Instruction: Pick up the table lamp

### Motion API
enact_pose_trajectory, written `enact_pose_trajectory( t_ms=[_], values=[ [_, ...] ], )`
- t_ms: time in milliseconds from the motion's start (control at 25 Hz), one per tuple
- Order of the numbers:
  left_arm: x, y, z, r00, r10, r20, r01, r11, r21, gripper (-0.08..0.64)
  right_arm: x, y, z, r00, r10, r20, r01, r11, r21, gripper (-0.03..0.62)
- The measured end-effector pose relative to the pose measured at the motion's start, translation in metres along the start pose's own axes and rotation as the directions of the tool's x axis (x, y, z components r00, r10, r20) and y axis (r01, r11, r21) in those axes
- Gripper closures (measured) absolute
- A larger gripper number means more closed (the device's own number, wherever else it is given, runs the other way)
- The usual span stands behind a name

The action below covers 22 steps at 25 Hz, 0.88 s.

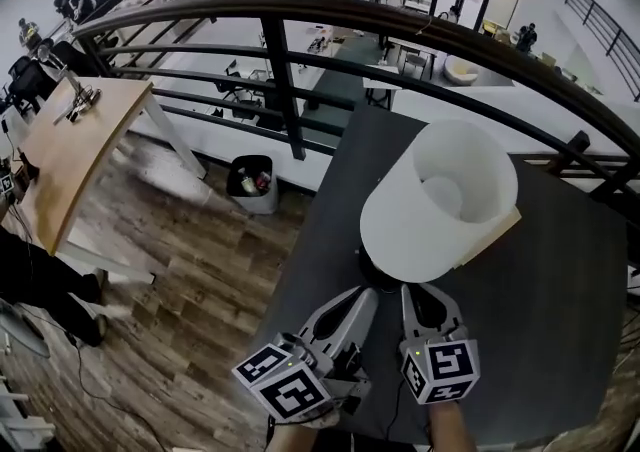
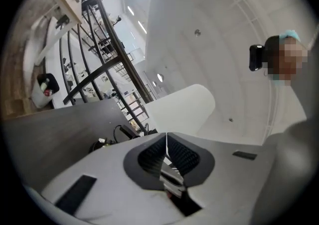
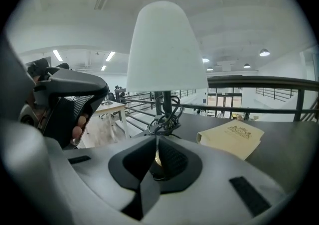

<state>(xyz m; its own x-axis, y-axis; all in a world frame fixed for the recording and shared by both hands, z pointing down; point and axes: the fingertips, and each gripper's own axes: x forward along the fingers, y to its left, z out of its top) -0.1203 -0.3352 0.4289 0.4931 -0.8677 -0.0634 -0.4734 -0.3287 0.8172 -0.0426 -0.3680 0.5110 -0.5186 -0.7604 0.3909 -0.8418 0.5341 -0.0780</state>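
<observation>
While both point at the table lamp (image 1: 440, 202) | left tool (image 1: 362, 296) (rolled sideways) closed | right tool (image 1: 422, 292) barely ajar, tilted down

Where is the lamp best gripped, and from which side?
On the thin upright stem just under the shade, coming level from the near side. The shade looks too wide; lower down, the coiled cord wraps the stem.

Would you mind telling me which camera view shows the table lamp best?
The right gripper view: the table lamp shows there with its shade, stem and the cord wound at its foot. The head view looks down into the shade's open top, hiding the stem. The left gripper view catches only part of the shade's side.
</observation>
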Motion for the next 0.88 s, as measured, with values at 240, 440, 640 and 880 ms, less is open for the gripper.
enact_pose_trajectory(
  t_ms=[240, 440, 640, 880],
  values=[
    [0.011, 0.015, -0.001, 0.998, -0.053, 0.043, 0.058, 0.991, -0.124, 0.501, 0.022, -0.004, -0.015, 1.000, 0.012, -0.022, -0.012, 1.000, 0.019, 0.555],
    [0.022, 0.013, -0.004, 0.993, -0.101, 0.059, 0.110, 0.980, -0.167, 0.439, 0.026, -0.006, -0.018, 0.999, 0.020, -0.034, -0.019, 0.999, 0.027, 0.555],
    [0.030, 0.017, -0.010, 0.983, -0.157, 0.098, 0.177, 0.950, -0.257, 0.397, 0.030, -0.010, -0.021, 0.999, 0.015, -0.030, -0.014, 1.000, 0.024, 0.555],
    [0.040, 0.014, -0.010, 0.964, -0.236, 0.120, 0.262, 0.918, -0.299, 0.390, 0.035, -0.014, -0.026, 0.999, 0.002, -0.037, -0.001, 0.999, 0.042, 0.555]
  ],
)
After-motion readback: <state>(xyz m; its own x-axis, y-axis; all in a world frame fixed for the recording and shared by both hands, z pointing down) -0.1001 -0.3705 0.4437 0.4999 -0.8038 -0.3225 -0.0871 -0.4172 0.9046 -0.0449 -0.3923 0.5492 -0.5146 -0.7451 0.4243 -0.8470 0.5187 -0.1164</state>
